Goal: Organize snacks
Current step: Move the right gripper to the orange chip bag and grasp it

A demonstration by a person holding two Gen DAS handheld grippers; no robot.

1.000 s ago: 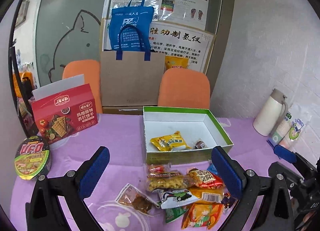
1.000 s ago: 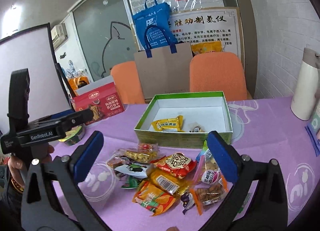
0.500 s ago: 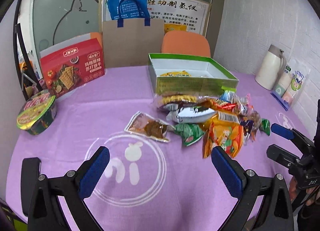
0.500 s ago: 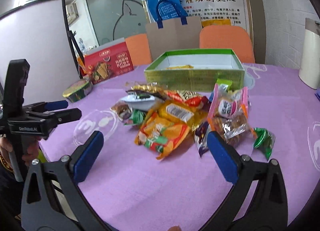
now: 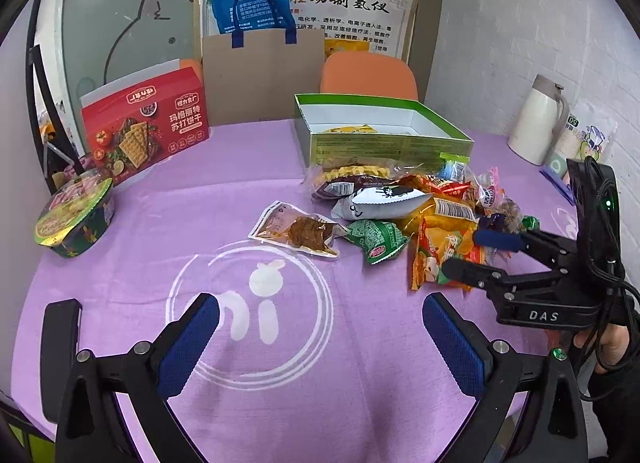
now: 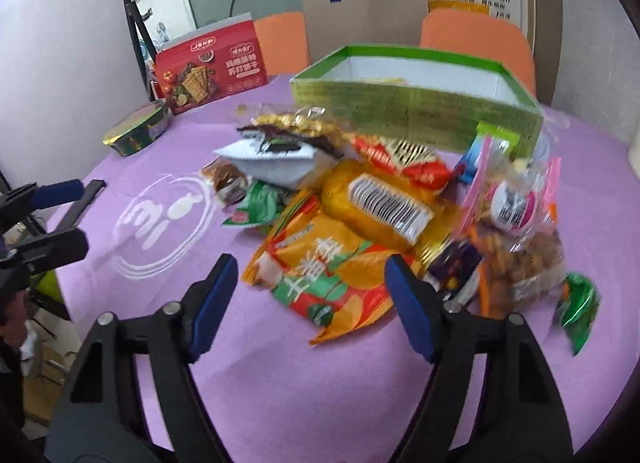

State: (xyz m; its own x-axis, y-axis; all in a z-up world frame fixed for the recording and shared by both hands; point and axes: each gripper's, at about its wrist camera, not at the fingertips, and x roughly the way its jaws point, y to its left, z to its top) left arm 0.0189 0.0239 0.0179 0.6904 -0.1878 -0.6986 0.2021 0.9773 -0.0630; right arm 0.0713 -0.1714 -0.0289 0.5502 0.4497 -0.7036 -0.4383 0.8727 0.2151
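Note:
A pile of snack packets point(image 5: 400, 199) lies on the purple tablecloth in front of an open green box point(image 5: 384, 143) point(image 6: 400, 107) that holds a yellow packet point(image 5: 348, 129). An orange packet point(image 6: 320, 271) point(image 5: 432, 255) lies at the near edge of the pile. My right gripper point(image 6: 312, 283) point(image 5: 476, 253) hangs low over it, jaws closing, with the packet between the blue pads and no firm press visible. My left gripper point(image 5: 320, 327) point(image 6: 68, 219) stands open over bare cloth, left of the pile. A brown clear packet point(image 5: 296, 229) and a green packet point(image 5: 376, 239) lie nearest to it.
A red cracker box point(image 5: 148, 119) and a noodle bowl point(image 5: 74, 215) stand at the left. A white thermos point(image 5: 536, 119) stands at the far right by the wall. Orange chairs and a paper bag point(image 5: 260, 75) stand behind the table. The table's near edge runs under my left gripper.
Both grippers have sunk towards the table. The right one has come in over the orange packet, and its jaws have narrowed around it. The left one has held still for the last half second.

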